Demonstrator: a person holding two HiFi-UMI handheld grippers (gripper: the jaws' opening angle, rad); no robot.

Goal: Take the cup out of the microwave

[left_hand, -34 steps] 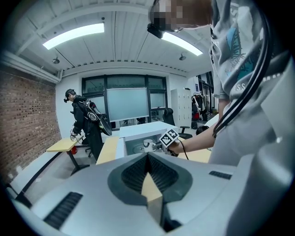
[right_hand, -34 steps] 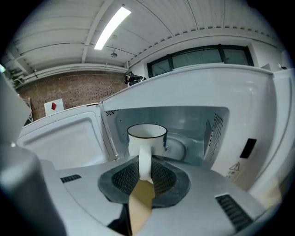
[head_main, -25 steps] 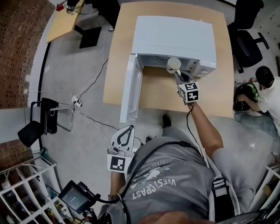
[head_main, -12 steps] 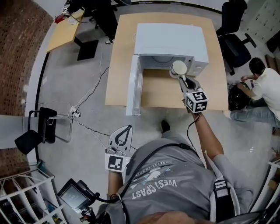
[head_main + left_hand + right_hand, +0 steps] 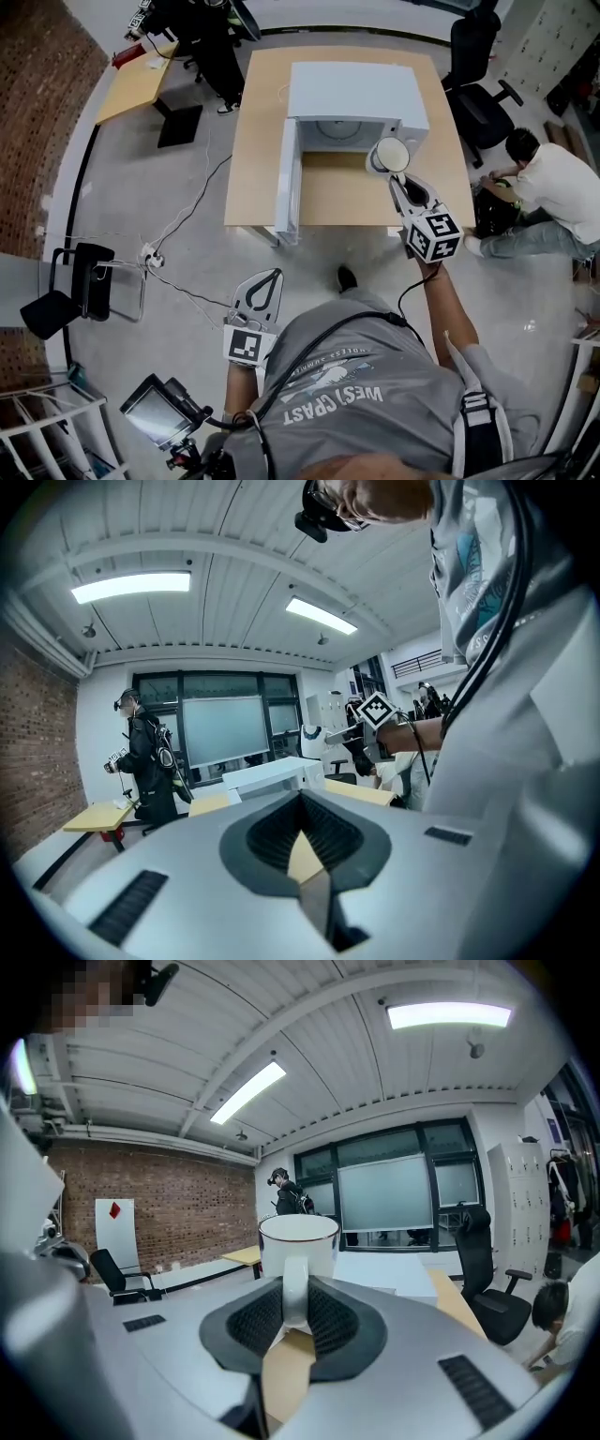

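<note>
The rectangular light wooden table (image 5: 258, 141) lies beyond both sets of fingers. On it stands the boxy white microwave (image 5: 352, 89), door open. The left gripper (image 5: 273, 275) hangs well back, its fingers closed together on nothing. The right gripper (image 5: 397, 180) pinches the handle of the white ceramic cup (image 5: 387, 155), which is upright at its fingertips, outside the oven cavity.

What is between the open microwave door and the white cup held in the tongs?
Nothing but bare light wooden tabletop, in the head view, between the white microwave's open door and the white ceramic cup in the right tongs.
</note>
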